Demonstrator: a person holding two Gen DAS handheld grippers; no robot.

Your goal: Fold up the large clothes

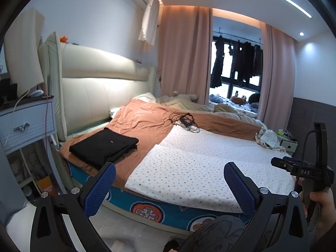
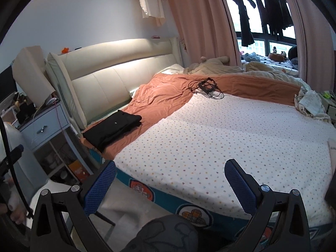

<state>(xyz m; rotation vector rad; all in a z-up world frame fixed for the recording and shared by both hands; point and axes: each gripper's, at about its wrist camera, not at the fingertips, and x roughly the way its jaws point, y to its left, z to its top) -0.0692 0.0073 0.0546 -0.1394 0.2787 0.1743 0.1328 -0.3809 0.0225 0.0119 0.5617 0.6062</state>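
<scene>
A black garment [image 1: 104, 146], folded into a flat rectangle, lies on the orange blanket [image 1: 142, 119] near the bed's left front corner; it also shows in the right wrist view [image 2: 112, 127]. My left gripper [image 1: 169, 174] is open and empty, held in front of the bed over the dotted white sheet [image 1: 201, 159]. My right gripper [image 2: 170, 173] is open and empty, also held before the bed's front edge, to the right of the garment. Neither touches any cloth.
A black cable bundle [image 1: 184, 121] lies mid-bed. Crumpled cloth [image 1: 267, 138] sits at the bed's right side. A white nightstand [image 1: 27, 124] stands left of the bed, cream headboard [image 1: 100, 77] behind. Dark patterned cloth [image 2: 168, 235] shows at the bottom edge.
</scene>
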